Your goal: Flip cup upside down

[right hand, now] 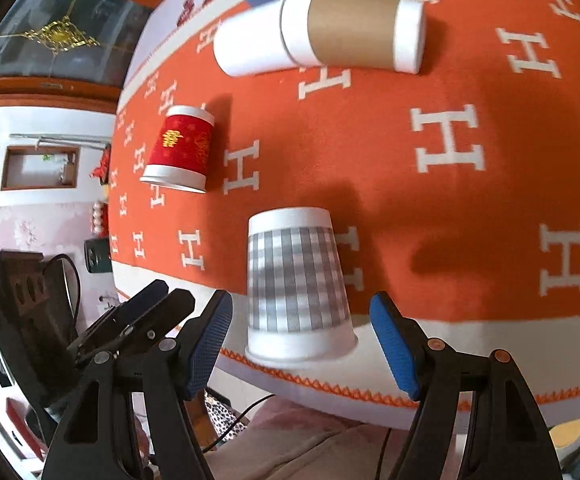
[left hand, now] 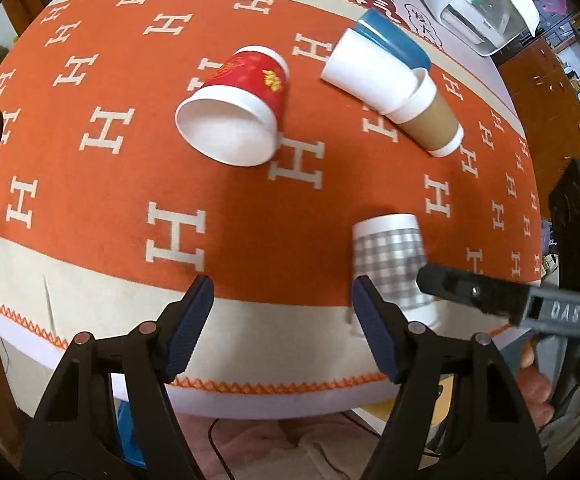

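A grey checked paper cup [right hand: 296, 286] stands upside down, mouth down, near the table's front edge; it also shows in the left wrist view [left hand: 390, 264]. My right gripper [right hand: 301, 344] is open, its blue pads either side of the cup's lower part without touching. My left gripper [left hand: 282, 326] is open and empty, left of the checked cup at the front edge. A red cup [left hand: 238, 108] lies on its side, mouth toward me; it shows in the right wrist view [right hand: 180, 150] too.
A white cup [left hand: 366, 72], a brown-sleeved cup [left hand: 426, 116] and a blue cup [left hand: 394, 40] lie clustered at the back of the orange H-pattern cloth [left hand: 110, 200]. A white appliance [left hand: 486, 4] stands behind them. The right gripper's finger [left hand: 490, 292] reaches in beside the checked cup.
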